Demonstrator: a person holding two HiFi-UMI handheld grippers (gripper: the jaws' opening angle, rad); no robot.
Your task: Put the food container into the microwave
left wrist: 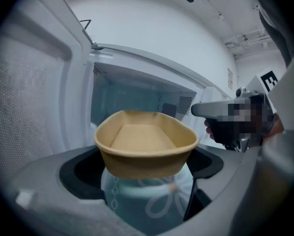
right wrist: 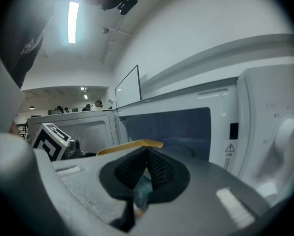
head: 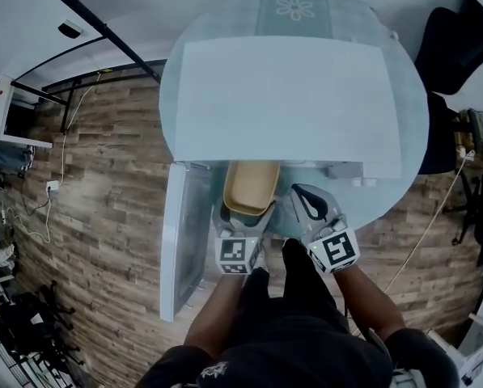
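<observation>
— Forearms [head: 217,307] fill the foreground. What is the left gripper [head: 243,221] carrying?
— Its jaws clamp the near end of a tan food container [head: 251,186], held level just before the white microwave [head: 281,95], whose door [head: 180,233] stands open at left.
— And the right gripper [head: 308,202]?
— Just beside it, jaws pressed together on nothing, above the round table [head: 350,18].

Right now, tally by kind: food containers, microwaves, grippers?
food container: 1
microwave: 1
grippers: 2 (left gripper, right gripper)
Total: 4
</observation>
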